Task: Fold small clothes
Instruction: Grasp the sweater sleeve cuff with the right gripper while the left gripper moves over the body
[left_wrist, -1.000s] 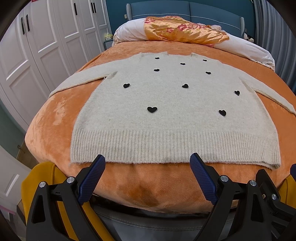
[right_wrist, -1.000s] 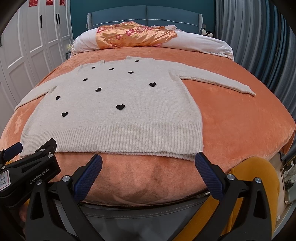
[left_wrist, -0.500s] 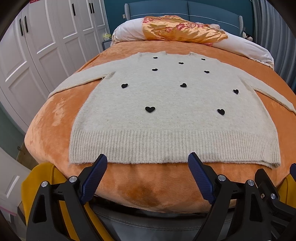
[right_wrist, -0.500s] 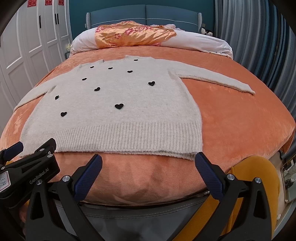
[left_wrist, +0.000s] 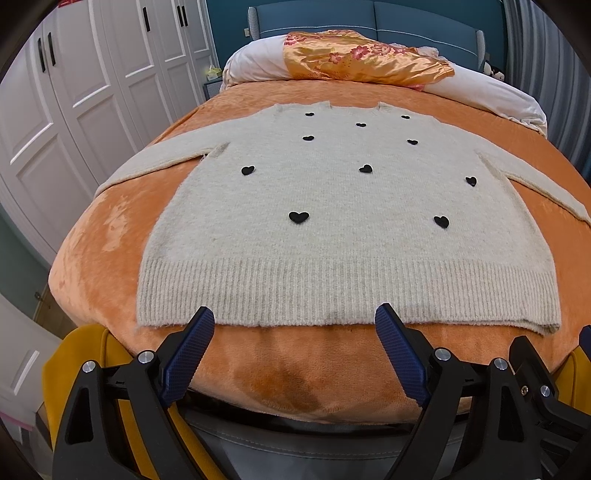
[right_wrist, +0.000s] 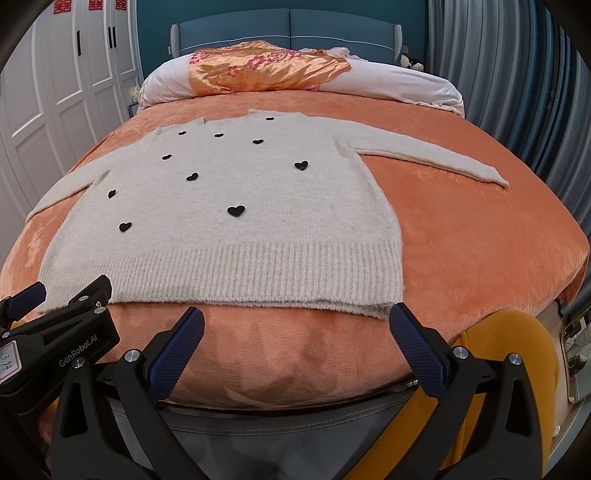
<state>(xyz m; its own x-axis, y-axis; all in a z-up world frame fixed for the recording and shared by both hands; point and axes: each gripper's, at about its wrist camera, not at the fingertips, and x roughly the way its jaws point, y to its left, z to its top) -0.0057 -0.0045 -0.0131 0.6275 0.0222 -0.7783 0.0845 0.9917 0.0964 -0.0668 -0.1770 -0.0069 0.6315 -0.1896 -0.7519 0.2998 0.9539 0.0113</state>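
Observation:
A cream knit sweater (left_wrist: 351, 236) with small black hearts lies flat and face up on the orange bedspread (left_wrist: 110, 229), sleeves spread to both sides, ribbed hem nearest me. My left gripper (left_wrist: 295, 334) hovers open just short of the hem's left half, nothing between its blue pads. In the right wrist view the same sweater (right_wrist: 240, 229) fills the left and middle. My right gripper (right_wrist: 295, 332) stands open just in front of the hem's right part, its right pad near the hem's right corner. The left gripper's body (right_wrist: 55, 332) shows at the lower left there.
An orange floral satin cloth (left_wrist: 362, 55) lies over white pillows (left_wrist: 491, 92) at the blue headboard. White wardrobe doors (left_wrist: 74, 103) stand on the left, grey-blue curtains (right_wrist: 517, 92) on the right. Yellow fabric (right_wrist: 517, 354) shows below the bed's near edge.
The left gripper's pads have drawn slightly closer together; otherwise both grippers and the sweater stay where they were.

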